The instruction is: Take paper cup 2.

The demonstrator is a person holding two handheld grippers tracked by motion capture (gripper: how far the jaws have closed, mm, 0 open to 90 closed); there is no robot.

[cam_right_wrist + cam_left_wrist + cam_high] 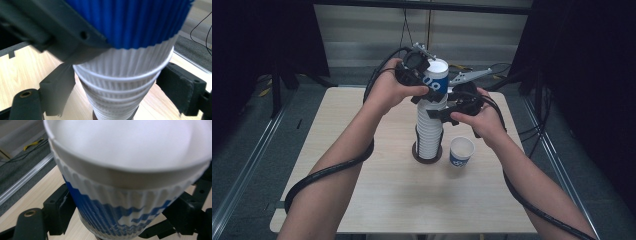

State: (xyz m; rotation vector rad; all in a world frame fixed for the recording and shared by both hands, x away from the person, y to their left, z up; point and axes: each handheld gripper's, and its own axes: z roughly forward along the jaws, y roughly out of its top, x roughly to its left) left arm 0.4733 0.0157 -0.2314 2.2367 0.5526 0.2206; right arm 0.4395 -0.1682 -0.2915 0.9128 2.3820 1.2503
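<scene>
Stack of paper cups upright on round base at table centre; top cup, blue-printed, partly raised. Left gripper clamps top cup's ribbed wall just under rim. Right gripper straddles stack below, jaws apart, pads clear of cups. Single cup stands just beside base. Advice: re-close right gripper on stack first; lift top cup straight along stack axis; squeeze lightly to avoid crushing.

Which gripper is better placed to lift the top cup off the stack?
Left: its gripper already straddles the top cup below the rim. The right gripper sits lower, around the stack.
</scene>
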